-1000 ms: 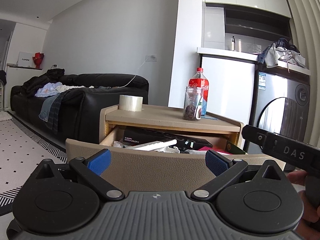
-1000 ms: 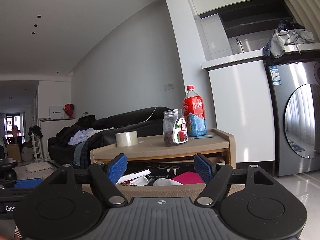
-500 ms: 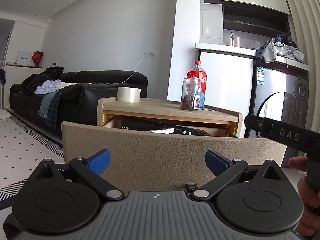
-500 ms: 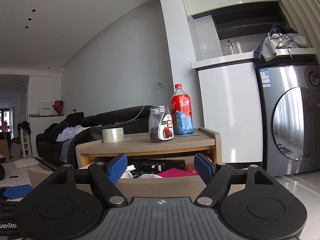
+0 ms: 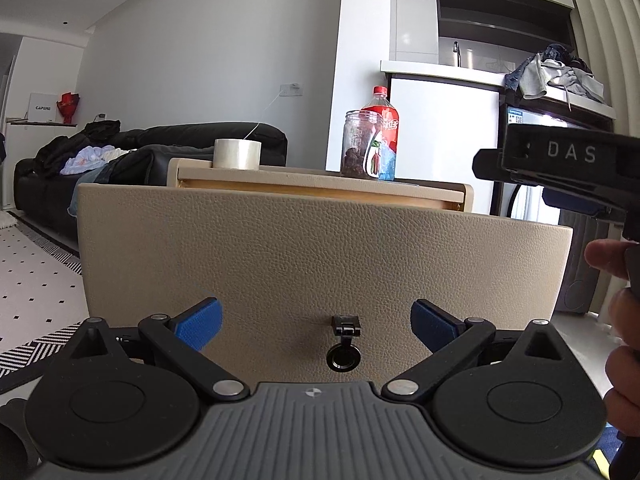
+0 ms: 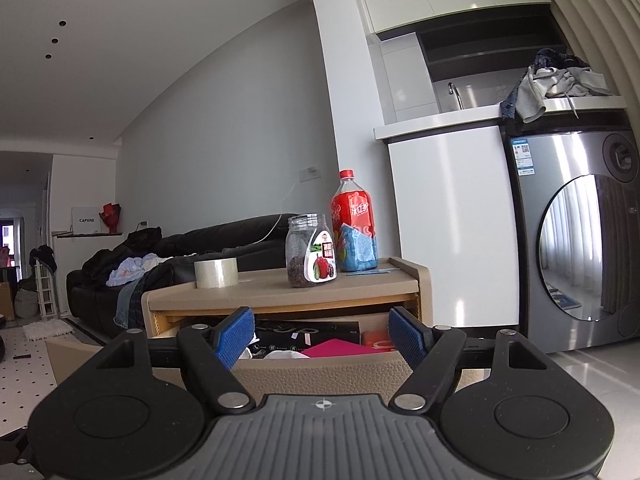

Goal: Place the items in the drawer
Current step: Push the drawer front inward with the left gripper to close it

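- Low down, the left claw (image 5: pixel 316 322) sat with its blue pads spread wide and nothing between them, facing the beige leather-grain drawer (image 5: pixel 320 256) front from close by.
- A small black pull tab (image 5: pixel 346 325) and a round keyhole (image 5: pixel 343 359) lay on that front, between the spread fingertips; neither pad touched them.
- From the left wrist view the drawer's contents were hidden behind its front panel.
- The right claw (image 6: pixel 322 334) was likewise wide open and empty — it hovered above the drawer's front edge, looking in over it.
- From there the drawer stood pulled out of the beige desk (image 6: pixel 280 292), holding a black box (image 6: pixel 308 334), a pink card (image 6: pixel 340 348), something white (image 6: pixel 286 355) and an orange-red item (image 6: pixel 374 338).
- On the desk top stood a roll of clear tape (image 6: pixel 216 273) at the left, a clear jar (image 6: pixel 311 250) with dark contents further right, and a red soda bottle (image 6: pixel 354 224) just behind and beside the jar.
- A hand (image 5: pixel 622 320) gripped the right claw's black handle at the left view's right edge, beside the drawer's right corner.
- Behind the desk were a black sofa (image 6: pixel 180 252) strewn with clothes, a white cabinet (image 6: pixel 448 224), and a steel washing machine (image 6: pixel 576 236) with laundry (image 6: pixel 556 80) heaped on top.
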{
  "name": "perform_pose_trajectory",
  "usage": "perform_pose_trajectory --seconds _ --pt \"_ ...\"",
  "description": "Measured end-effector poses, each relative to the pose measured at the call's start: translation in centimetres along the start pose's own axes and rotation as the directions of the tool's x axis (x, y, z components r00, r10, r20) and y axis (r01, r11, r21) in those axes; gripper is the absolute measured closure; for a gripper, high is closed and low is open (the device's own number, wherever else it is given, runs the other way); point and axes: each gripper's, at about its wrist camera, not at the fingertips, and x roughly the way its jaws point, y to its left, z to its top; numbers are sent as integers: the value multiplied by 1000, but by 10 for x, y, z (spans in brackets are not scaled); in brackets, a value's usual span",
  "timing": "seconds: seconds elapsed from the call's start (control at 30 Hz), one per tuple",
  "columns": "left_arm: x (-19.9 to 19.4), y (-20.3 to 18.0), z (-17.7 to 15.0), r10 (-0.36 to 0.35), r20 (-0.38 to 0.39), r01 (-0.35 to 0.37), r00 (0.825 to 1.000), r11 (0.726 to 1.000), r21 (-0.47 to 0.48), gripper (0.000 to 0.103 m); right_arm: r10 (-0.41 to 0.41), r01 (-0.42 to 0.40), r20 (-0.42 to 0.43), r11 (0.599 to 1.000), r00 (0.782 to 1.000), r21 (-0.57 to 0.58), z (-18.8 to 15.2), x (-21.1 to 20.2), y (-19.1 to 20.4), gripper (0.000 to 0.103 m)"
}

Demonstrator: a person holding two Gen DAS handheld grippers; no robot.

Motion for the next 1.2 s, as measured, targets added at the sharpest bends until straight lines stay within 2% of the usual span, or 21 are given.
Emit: perform_pose_trajectory --seconds 0.1,0.37,0.7,0.83,1.0,1.2 --pt "1 -4 -4 8 7 -8 1000 1000 8 0 4 -4 2 1000 1000 -12 0 0 1 25" --pt "3 -14 -10 92 29 -92 995 996 10 0 -14 15 7 1000 1000 -9 1 2 -5 25" --pt "11 -28 -13 84 14 -84 996 996 9 0 -43 43 12 999 999 7 2 4 -14 25" --pt "14 -33 -14 79 4 -79 997 996 37 0 -57 57 16 998 998 28 3 4 -18 25" --pt "14 -41 -16 106 30 -108 994 992 65 0 -65 64 14 997 998 33 3 5 -20 25" --pt "15 -43 -15 88 35 -91 995 993 77 0 -65 65 18 997 998 36 3 4 -20 25"
